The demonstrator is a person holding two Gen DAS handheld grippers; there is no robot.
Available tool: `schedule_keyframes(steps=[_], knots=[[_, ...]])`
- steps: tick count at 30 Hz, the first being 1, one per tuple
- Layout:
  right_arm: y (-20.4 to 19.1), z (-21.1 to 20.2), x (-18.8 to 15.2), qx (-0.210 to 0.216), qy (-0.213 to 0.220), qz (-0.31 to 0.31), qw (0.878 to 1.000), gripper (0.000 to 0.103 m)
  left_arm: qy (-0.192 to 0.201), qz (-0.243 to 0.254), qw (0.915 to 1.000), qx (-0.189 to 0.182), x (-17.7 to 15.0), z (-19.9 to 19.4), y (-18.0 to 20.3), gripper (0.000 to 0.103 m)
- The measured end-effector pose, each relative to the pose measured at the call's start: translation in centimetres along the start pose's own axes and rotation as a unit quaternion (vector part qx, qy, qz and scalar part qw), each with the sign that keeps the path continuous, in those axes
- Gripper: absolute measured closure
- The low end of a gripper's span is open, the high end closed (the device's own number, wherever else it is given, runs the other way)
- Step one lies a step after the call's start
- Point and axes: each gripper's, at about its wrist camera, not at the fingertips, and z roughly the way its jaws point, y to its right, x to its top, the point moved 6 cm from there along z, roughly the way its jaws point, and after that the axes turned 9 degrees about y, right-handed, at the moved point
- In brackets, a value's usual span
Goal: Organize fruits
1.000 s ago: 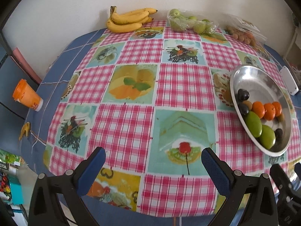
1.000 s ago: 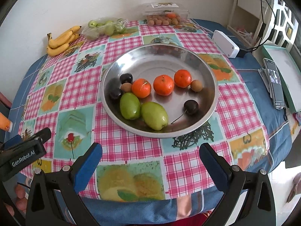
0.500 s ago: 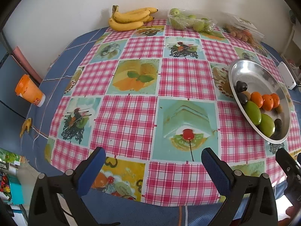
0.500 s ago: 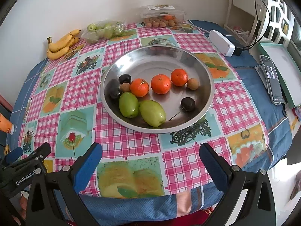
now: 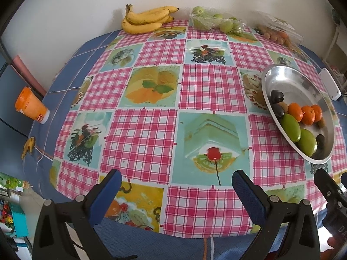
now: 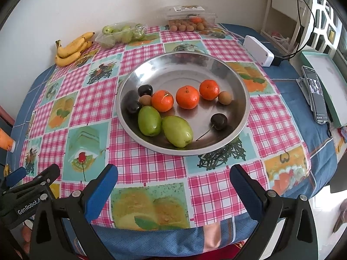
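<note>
The metal bowl (image 6: 243, 86) of mixed fruit sits toward the table's right edge, holding three oranges (image 6: 187, 97), two green fruits (image 6: 177, 131) with long axes running roughly front to back, and dark cherries (image 6: 219, 121). It lies straight ahead of the right tongs (image 6: 173, 189), which are the nearer; the left tongs (image 5: 176, 191) face bare tablecloth. Both are released, holding nothing. Bananas (image 5: 147, 19) wait at the far edge.

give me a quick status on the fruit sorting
Left tongs open, empty; right tongs open, empty, at the near table edge. Round steel bowl holds three oranges, two green fruits, dark cherries. Yellow banana bunch still at the wall. Nothing blocking.
</note>
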Motion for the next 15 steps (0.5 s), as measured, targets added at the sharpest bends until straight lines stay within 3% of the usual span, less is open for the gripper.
schedule_keyframes(steps=[15], knots=[[-0.14,1.08,-0.14,-0.002,-0.008,-0.003,1.000,0.001,-0.006,0.002,1.0000,-0.002,0.07,0.99,0.38,0.000]])
